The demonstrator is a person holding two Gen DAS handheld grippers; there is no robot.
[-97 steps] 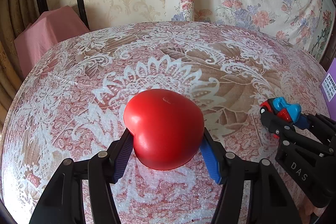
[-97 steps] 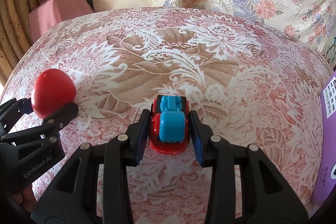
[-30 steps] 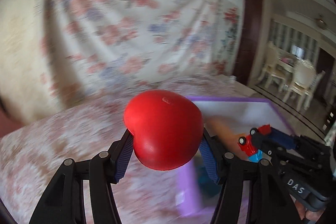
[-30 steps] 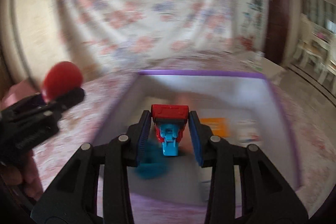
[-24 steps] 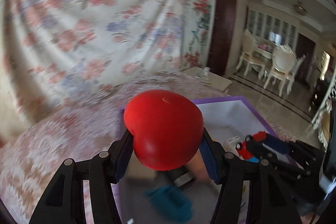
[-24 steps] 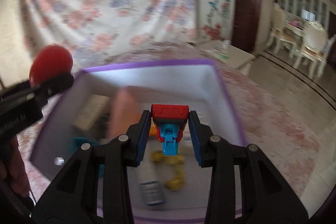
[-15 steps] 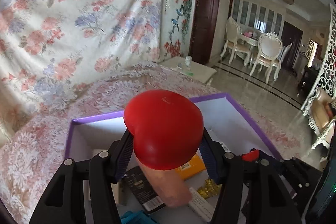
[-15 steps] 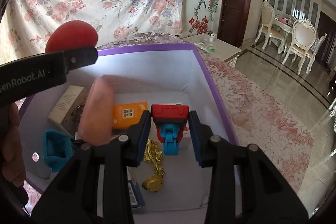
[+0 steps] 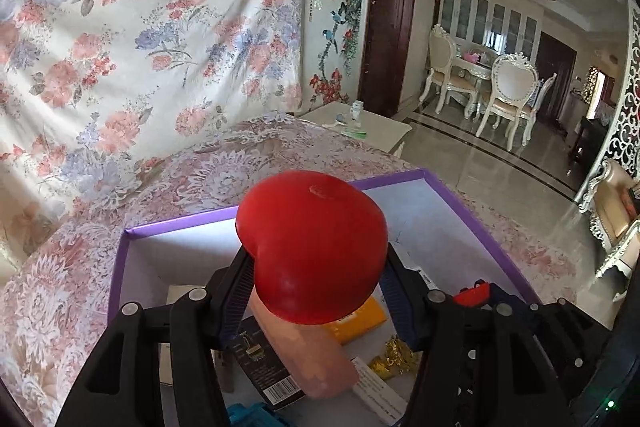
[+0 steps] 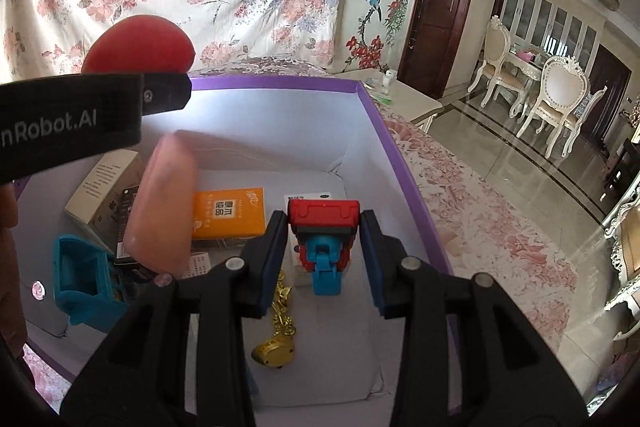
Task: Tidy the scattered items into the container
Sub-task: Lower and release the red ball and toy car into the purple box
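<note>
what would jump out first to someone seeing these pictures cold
The big glossy red heart clamped in the left hand-held gripper fills the middle of the left wrist view, held above the purple-rimmed box. In the right wrist view, the right hand-held gripper holds a red and blue toy car over the same box, where an orange packet and a teal toy already lie.

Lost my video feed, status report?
Left gripper shut on red heart. Right gripper shut on toy car. Both over purple box, contents crowded below.
</note>
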